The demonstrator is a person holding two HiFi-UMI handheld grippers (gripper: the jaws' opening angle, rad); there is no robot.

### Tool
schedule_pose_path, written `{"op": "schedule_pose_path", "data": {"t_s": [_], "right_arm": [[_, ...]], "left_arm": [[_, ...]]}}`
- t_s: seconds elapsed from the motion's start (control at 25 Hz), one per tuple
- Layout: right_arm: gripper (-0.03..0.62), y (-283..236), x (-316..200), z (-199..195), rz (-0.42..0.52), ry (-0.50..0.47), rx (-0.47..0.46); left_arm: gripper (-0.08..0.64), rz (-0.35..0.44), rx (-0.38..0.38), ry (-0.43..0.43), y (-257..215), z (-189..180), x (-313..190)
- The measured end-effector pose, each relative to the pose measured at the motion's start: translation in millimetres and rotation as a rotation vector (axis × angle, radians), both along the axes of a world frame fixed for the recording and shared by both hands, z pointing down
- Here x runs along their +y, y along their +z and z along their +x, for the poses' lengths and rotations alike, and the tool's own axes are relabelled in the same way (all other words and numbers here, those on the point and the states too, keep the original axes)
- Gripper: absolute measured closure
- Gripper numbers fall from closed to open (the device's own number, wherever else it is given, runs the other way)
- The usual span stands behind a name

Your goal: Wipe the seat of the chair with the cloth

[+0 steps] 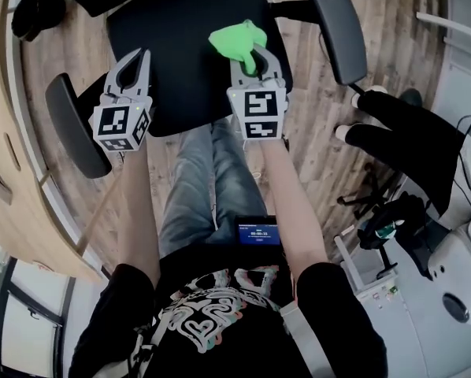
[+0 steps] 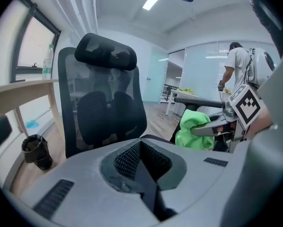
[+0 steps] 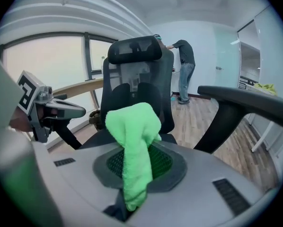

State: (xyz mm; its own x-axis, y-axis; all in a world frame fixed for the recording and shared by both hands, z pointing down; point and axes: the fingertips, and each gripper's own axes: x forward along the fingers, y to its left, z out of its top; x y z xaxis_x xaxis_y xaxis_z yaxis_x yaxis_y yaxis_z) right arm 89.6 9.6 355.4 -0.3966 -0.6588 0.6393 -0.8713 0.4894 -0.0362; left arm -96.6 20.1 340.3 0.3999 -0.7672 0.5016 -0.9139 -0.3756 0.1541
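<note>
My right hand-held gripper (image 1: 255, 60) pinches the cloth (image 1: 234, 39) over the seat (image 1: 176, 53), left hand-held gripper (image 1: 131, 68) pressed together; wiping, I judge, remains.

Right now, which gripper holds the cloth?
The right gripper, shut on the green cloth over the chair seat; the left gripper is shut with nothing in it.

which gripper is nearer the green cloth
Right. The right gripper is shut on the green cloth, holding it over the chair seat. The left gripper, shut and empty, is off to the cloth's left over the same seat, not touching it.
</note>
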Motion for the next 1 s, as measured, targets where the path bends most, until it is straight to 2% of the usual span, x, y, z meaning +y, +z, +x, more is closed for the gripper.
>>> {"op": "schedule_pose_path", "data": {"t_s": [0.28, 0.6, 0.8, 1.0], "right_arm": [[0.537, -58, 2, 1, 0.064, -0.020, -0.033], [0.537, -134, 10, 27, 0.131, 0.003, -0.052], [0.537, -165, 29, 34, 0.164, 0.009, -0.060], [0.537, -200, 21, 35, 0.207, 0.027, -0.070]], "left_arm": [[0.558, 0.064, -0.036, -0.002, -56, -13, 1], [0.558, 0.107, -0.055, -0.042, -122, -27, 8], [0.558, 0.126, -0.064, -0.076, -152, -38, 29], [0.558, 0.178, -0.070, -0.076, -190, -49, 23]]}}
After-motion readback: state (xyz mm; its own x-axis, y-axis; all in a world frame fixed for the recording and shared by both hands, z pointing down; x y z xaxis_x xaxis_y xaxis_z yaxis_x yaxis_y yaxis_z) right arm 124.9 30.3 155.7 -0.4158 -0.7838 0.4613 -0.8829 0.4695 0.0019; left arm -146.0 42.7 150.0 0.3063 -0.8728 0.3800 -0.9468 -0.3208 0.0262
